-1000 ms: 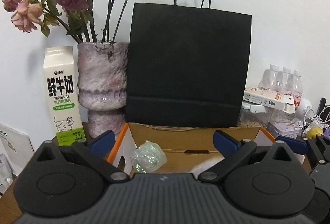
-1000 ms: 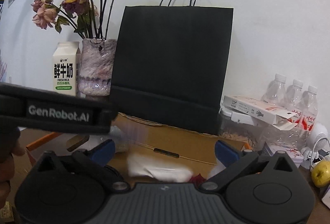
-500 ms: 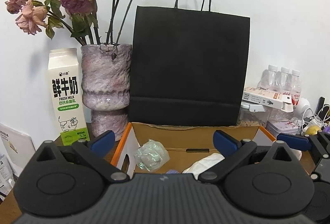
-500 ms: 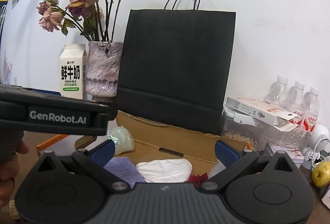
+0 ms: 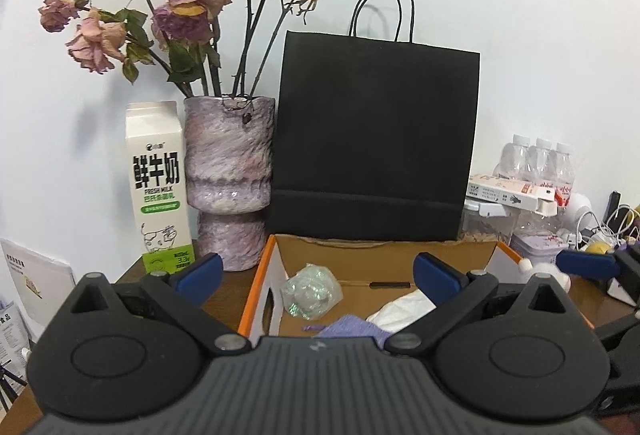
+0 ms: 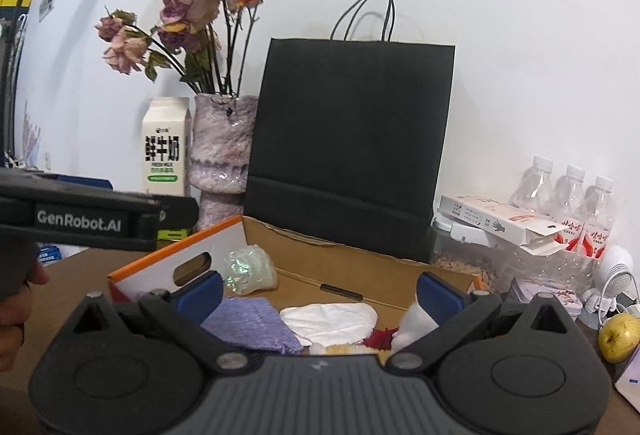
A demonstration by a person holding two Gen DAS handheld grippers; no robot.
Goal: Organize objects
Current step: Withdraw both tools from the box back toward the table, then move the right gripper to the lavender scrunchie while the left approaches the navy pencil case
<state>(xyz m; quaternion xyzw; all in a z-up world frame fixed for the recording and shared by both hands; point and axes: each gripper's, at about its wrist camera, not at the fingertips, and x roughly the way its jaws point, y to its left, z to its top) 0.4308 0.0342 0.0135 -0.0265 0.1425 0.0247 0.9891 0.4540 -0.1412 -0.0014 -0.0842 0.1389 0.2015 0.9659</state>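
Observation:
An open cardboard box (image 5: 400, 253) (image 6: 352, 255) with an orange rim sits on the brown table. Inside lie a crumpled iridescent plastic wrap (image 5: 310, 289) (image 6: 248, 271), a purple knitted cloth (image 5: 352, 329) (image 6: 252, 323), a white cloth (image 5: 404, 309) (image 6: 332, 319) and something red and white (image 6: 384, 337). My left gripper (image 5: 318, 273) is open and empty, raised above the box's near side. My right gripper (image 6: 320, 289) is open and empty over the box. The left gripper's body (image 6: 80, 221) shows at the left of the right wrist view.
Behind the box stand a black paper bag (image 5: 372, 139), a purple vase of dried roses (image 5: 230, 179) and a milk carton (image 5: 158, 187). At the right are water bottles (image 6: 572, 191), a flat carton (image 6: 496, 223), a jar, a tin and a yellow-green fruit (image 6: 620, 337).
Both grippers have risen and tilted, so more of the box's inside shows. The purple cloth and white cloth came into view. The jaws stay open.

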